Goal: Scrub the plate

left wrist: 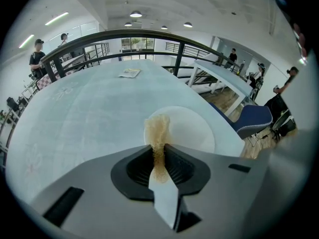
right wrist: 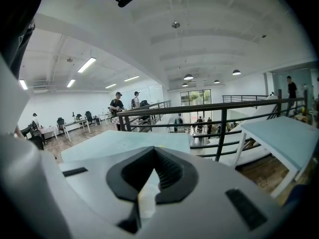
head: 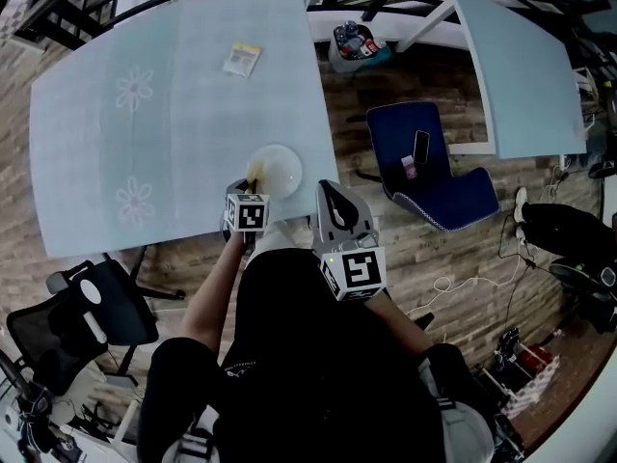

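the surface [head: 193,143] is a pale icy blue with faint white flower outlines printed on it, two of them toward the left side. the plate [head: 281,165] is plain white, and the scrub pad [left wrist: 157,131] is a tan, golden-brown frizz. both grippers look alike: the left gripper [left wrist: 159,146] and the right gripper [right wrist: 148,156] have light grey shells with black ribbed pads, plus cubes covered in black-and-white square markers. far out on the surface there's a little packet [head: 242,58] in yellow and white. the chair [head: 439,177] on the right is navy blue, the floor [head: 424,258] is brown wood planks and the railing [left wrist: 149,34] is black.
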### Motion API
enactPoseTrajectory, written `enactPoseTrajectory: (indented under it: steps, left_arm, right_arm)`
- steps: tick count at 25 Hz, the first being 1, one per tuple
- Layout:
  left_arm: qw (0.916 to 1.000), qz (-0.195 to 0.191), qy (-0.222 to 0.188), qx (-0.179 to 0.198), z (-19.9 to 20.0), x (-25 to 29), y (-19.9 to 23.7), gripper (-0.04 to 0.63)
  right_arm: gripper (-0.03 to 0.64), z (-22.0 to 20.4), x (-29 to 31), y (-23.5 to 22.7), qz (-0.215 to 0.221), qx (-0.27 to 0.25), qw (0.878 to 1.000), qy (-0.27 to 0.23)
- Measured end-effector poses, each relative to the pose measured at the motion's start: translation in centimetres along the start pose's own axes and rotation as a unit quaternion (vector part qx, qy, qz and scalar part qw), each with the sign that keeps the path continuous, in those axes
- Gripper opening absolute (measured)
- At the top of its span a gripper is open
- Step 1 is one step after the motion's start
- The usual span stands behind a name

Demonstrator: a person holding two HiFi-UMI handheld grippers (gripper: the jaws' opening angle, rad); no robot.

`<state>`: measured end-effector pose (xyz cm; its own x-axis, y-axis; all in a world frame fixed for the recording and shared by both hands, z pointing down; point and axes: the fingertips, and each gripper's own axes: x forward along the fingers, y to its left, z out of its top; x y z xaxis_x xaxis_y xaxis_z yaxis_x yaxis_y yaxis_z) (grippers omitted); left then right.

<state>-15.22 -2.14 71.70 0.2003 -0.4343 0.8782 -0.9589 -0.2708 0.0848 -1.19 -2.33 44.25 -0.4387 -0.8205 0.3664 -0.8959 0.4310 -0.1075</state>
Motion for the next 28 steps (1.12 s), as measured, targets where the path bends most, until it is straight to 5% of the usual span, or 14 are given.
enactPoseTrajectory:
  steps: [19,28]
  left_arm:
    - [0.9912,0.081,-0.012,-0.104,-1.7,-2.2,2.0,0.066]
    - [0.9881,0.076,-0.022,-0.132,-1.7,-3.2,-0.5,0.066]
  right_arm:
    - [0.005,1.1,1.1,-0.6,0.1,-0.036,0.994,0.0]
    - [0.005,1.4,1.1,-2.5,0.114,-0.036,0.993,0.001]
